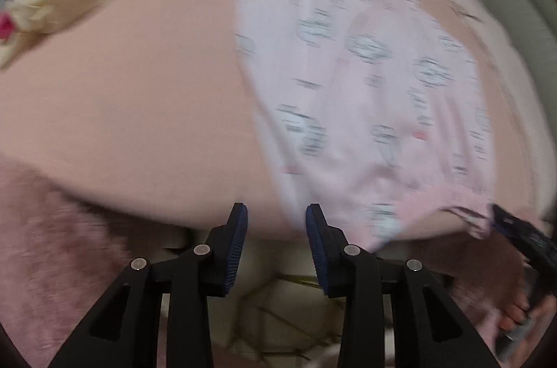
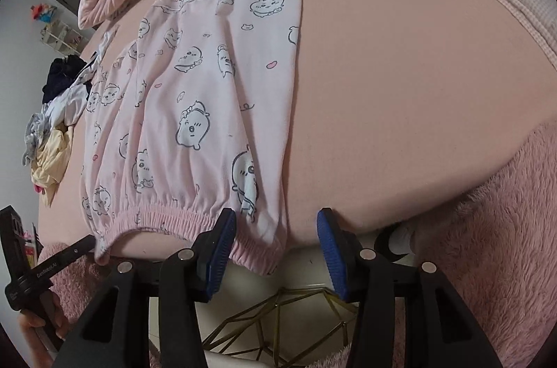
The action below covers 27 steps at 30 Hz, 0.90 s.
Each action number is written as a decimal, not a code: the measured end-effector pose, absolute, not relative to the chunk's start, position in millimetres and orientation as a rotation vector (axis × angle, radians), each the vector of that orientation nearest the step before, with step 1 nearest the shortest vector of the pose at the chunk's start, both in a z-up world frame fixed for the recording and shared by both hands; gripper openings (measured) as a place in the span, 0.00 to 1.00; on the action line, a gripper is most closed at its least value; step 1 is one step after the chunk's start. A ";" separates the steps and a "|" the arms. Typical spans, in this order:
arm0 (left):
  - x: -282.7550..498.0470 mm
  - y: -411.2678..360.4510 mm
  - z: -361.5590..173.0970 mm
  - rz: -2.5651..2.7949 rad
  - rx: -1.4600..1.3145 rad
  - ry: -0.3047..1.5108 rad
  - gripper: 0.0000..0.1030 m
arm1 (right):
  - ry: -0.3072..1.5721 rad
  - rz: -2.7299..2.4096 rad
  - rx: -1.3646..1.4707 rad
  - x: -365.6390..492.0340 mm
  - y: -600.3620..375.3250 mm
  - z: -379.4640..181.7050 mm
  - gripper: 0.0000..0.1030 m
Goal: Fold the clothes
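Both grippers gape, holding nothing: right gripper (image 2: pixel 275 249) low centre at the waistband, left gripper (image 1: pixel 276 242) low centre at the bed edge. One pink printed pyjama bottom (image 2: pixel 195 110) lies flat mid-frame on the bed (image 2: pixel 400 72), apparently halved lengthwise. One rumpled pile (image 2: pixel 52 142) sits unfolded, far left.

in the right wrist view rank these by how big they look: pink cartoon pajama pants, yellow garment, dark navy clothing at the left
1. pink cartoon pajama pants, by far the largest.
2. yellow garment and dark navy clothing: they look alike in size, both bunched and farther from the camera, so unranked.
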<state>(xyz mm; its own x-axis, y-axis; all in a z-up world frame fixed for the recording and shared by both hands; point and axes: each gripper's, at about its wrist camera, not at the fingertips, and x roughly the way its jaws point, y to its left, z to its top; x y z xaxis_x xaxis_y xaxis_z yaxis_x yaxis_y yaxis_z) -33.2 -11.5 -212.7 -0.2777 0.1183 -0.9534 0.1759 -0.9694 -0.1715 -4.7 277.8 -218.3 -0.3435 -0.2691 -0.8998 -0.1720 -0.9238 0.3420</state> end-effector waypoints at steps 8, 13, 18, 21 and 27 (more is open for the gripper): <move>-29.1 -9.2 -210.3 -2.531 1.923 0.683 0.32 | -0.548 -2.413 1.743 -11.0 266.2 -218.3 0.47; -31.8 9.4 -228.2 -2.488 2.019 0.626 0.44 | -0.520 -2.387 1.730 -14.9 259.0 -218.3 0.28; -28.8 18.4 -219.1 -2.537 1.985 0.520 0.09 | -0.457 -2.391 1.698 -14.9 245.7 -213.7 0.12; -27.3 15.8 -210.6 -2.578 1.954 0.535 0.06 | -0.470 -2.417 1.660 -9.7 246.7 -206.9 0.10; -18.1 7.2 -224.1 -2.569 2.000 0.566 0.07 | -0.585 -2.386 1.738 -23.6 255.5 -222.8 0.10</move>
